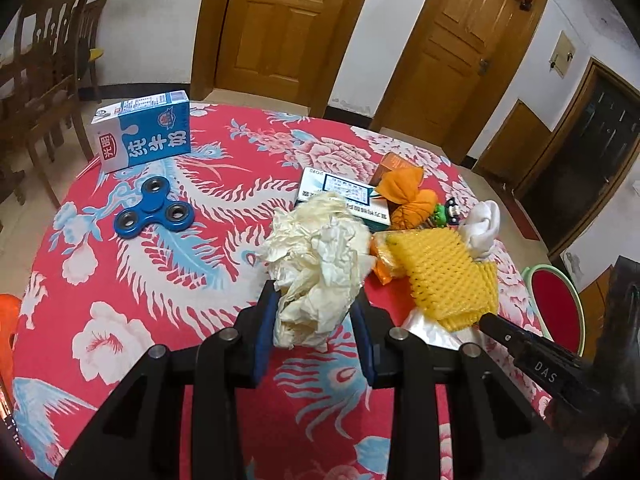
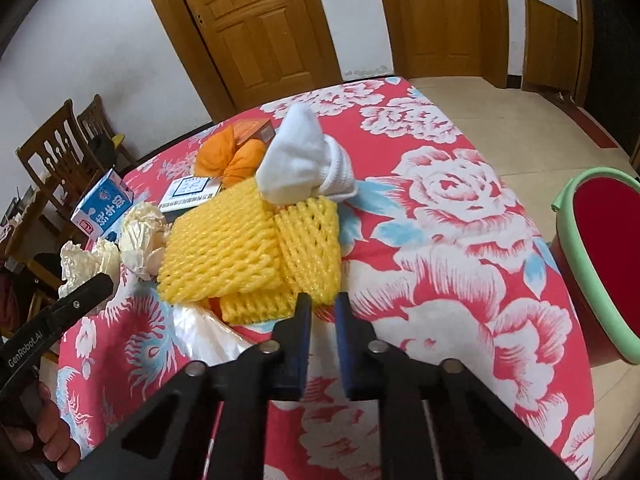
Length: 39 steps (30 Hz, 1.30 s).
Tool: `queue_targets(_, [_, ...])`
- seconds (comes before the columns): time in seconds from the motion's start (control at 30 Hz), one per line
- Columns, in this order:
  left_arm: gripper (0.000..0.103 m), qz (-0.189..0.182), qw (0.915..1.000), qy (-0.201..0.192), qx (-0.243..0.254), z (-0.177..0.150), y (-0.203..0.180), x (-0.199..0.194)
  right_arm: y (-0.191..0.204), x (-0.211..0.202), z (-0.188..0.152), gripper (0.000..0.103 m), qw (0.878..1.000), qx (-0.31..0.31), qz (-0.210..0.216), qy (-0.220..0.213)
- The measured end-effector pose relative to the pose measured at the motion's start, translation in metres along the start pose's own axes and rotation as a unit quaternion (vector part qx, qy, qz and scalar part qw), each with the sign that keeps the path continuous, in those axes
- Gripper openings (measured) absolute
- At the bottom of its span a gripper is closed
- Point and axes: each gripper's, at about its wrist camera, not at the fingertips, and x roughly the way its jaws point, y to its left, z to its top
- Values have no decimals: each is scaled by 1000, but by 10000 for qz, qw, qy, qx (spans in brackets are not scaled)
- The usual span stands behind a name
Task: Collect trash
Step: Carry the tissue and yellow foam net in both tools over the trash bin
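Your left tool (image 1: 316, 312) clenched on crumpled paper wad (image 1: 316, 256), lifted off bench (image 1: 160, 300); loose folds may slip out; your right tool (image 2: 322, 308) pinched at near edge of yellow foam fruit net (image 2: 240, 248); thin bite may tear free, or drag white sock (image 2: 304, 168) along; bucket (image 2: 568, 216) far right.

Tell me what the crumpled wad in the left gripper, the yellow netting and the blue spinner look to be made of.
Crumpled wad: thin paper or tissue, matte off-white, with sharp creases. Yellow netting: soft foam mesh, likely fruit wrap, with puffy strands and open diamond holes. Blue spinner: apparently hard glossy plastic, with dark, probably metal, rings in its lobes.
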Motion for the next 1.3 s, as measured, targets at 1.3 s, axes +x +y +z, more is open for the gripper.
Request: queue_targets(1.3, [35,-610,9958,-209,642,-10,-77,-45,-54,-121,-24,9,9868,539,23,-1525])
